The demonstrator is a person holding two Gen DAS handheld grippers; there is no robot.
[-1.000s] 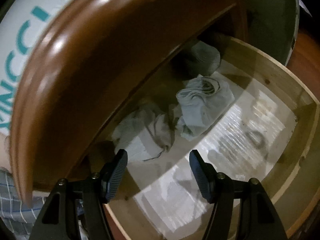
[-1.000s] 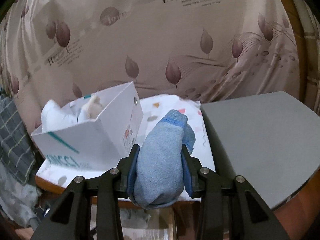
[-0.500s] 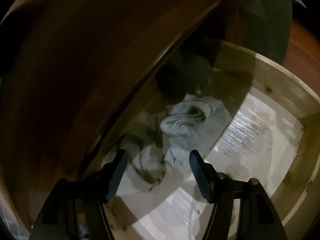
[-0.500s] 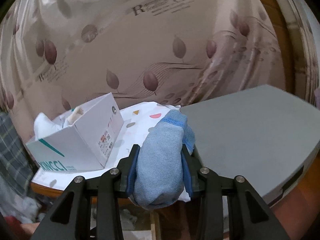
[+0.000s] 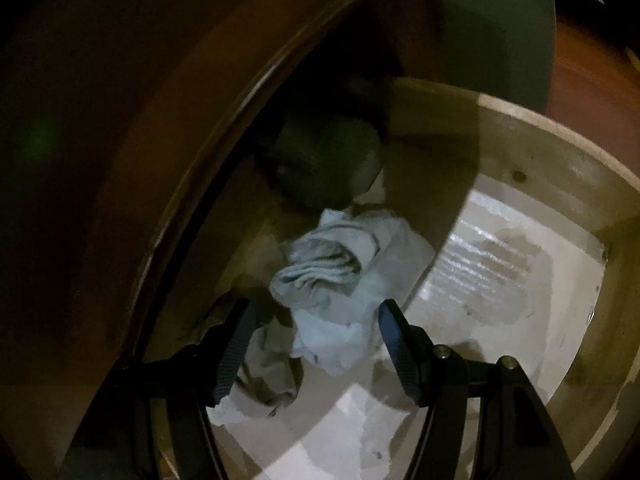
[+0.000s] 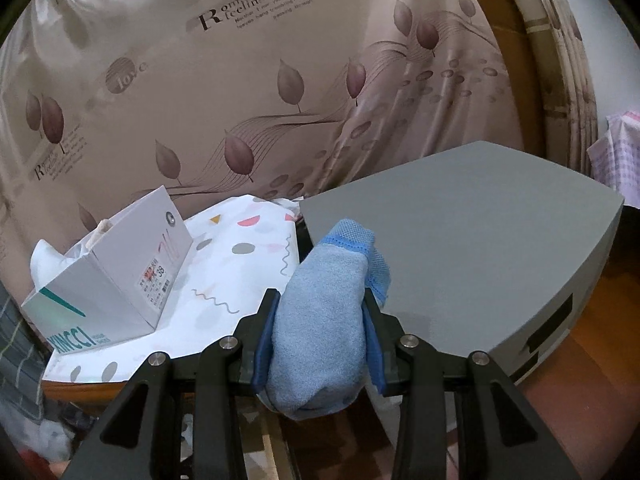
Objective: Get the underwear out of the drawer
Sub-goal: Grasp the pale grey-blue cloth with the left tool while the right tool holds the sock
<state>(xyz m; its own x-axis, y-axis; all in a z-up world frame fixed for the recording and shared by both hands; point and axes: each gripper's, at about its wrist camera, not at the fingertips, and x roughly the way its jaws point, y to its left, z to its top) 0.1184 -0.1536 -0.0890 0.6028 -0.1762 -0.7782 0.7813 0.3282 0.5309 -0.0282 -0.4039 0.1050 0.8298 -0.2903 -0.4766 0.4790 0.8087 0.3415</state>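
Partly done: right gripper (image 6: 320, 320), jaws pinching a rolled blue underwear (image 6: 320, 332) above the worktop (image 6: 240, 264). Left gripper (image 5: 314, 344), jaws spread, nothing held, poised over a crumpled pale garment (image 5: 332, 280) inside the drawer (image 5: 560, 148). More left to lift out.

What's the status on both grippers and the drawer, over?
Right gripper shut on blue underwear, above the tabletop. Left gripper open, over pale rolled underwear in the drawer. Nothing blocking; drawer interior dim.
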